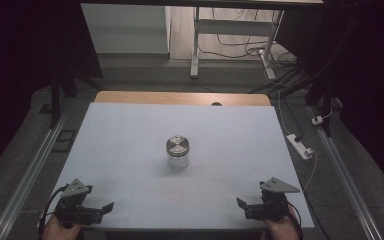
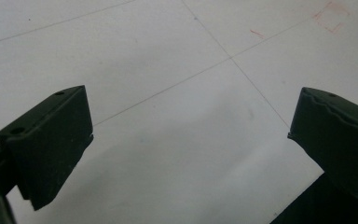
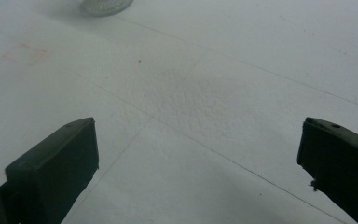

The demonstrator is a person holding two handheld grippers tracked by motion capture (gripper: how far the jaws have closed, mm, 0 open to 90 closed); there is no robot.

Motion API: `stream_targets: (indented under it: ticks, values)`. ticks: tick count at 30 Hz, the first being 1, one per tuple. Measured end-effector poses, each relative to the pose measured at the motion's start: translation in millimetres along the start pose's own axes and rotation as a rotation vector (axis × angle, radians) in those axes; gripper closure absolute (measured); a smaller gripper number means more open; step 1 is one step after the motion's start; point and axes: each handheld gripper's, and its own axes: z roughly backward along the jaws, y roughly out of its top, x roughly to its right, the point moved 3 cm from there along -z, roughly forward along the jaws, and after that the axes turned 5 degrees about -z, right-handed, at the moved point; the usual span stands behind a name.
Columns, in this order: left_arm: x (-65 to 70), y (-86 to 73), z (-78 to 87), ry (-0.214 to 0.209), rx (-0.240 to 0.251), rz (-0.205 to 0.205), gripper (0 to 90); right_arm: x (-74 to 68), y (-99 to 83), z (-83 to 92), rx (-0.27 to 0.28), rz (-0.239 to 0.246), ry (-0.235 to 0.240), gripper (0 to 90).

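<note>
Standing upright mid-table: glass jar (image 1: 177, 153) with metal screw lid (image 1: 177, 145), untouched.
Jar sits on the white tabletop (image 1: 130, 135), well apart from both grippers. Left gripper (image 1: 105, 207) at near-left edge, jaws spread wide, empty; right gripper (image 1: 241, 204) at near-right edge, jaws also spread, empty. Jar base (image 3: 106, 5) shows at top of right gripper view. Power strip (image 1: 300, 146) on floor right of table.
</note>
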Motion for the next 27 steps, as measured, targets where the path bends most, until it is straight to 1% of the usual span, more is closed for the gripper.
stream_targets:
  ticks: [1,2,3,6,10,13,17,23,27]
  values:
    - [0.0,0.0,0.0,0.0,0.0,0.0,0.0,0.0,0.0,0.0,0.0,0.0,0.0,0.0]
    - [0.6,0.4,-0.2,0.003,0.003,-0.005,0.0,0.5,0.0,0.3,-0.001,-0.027,0.02,0.0]
    - [0.7,0.5,-0.3,0.002,0.001,-0.009,0.0,0.4,0.0,0.3,-0.006,-0.037,0.032,0.0]
    - [0.2,0.6,-0.6,-0.003,0.0,-0.007,0.0,0.0,-0.1,-0.1,-0.009,-0.045,0.042,0.0]
    - [-1.3,0.5,-0.2,-0.015,0.008,-0.002,0.0,0.7,-0.3,-0.4,-0.013,-0.048,0.04,0.0]
    - [-1.7,0.6,-0.9,-0.022,0.002,0.0,0.0,0.9,-0.3,-0.7,-0.016,-0.051,0.033,0.0]
    - [-2.2,0.7,-1.6,-0.029,-0.004,-0.003,0.0,0.9,-0.2,-0.6,-0.014,-0.05,0.039,0.0]
    - [-3.4,0.6,0.0,-0.037,0.013,0.009,0.0,0.5,-0.2,-0.9,-0.019,-0.047,0.046,0.0]
    - [-3.2,2.1,1.2,-0.033,0.022,0.006,0.0,0.9,-0.1,-0.8,-0.018,-0.05,0.051,0.0]
